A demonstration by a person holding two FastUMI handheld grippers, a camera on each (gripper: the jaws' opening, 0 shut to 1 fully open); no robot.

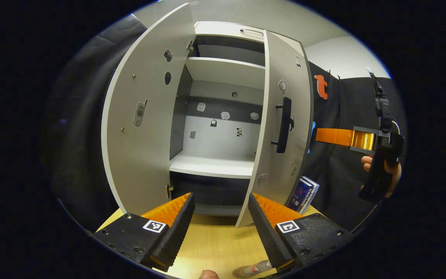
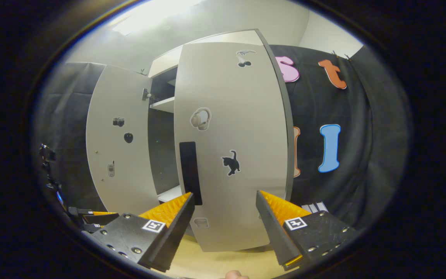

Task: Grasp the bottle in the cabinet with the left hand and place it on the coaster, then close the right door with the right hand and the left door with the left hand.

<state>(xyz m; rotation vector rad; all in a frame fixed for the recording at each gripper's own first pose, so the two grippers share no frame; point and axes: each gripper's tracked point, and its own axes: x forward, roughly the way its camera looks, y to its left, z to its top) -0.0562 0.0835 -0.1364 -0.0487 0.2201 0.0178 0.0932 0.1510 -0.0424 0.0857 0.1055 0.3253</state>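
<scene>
Cabinet [image 1: 223, 116] stands at the desk's [image 1: 215, 244] far edge, both doors ajar, its shelves bare. Left door [image 1: 141, 116] swings wide; right door [image 2: 230, 147] sits half open, handle [image 1: 283, 124] facing me. My right gripper [image 2: 225, 217] hangs spread just before that door, pinching nothing. My left gripper [image 1: 221, 221] is spread too, empty. Bottle [image 1: 258, 267] lies tipped on the coaster [image 1: 242, 272] at the desk's near edge.

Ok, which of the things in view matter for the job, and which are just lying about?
Job:
- bottle on the coaster, at the bottom edge
- right door, partly open, with its handle
- left door, wide open
- left gripper and right gripper, both open

Lying about:
- box beside the cabinet
- stickers inside the cabinet
</scene>
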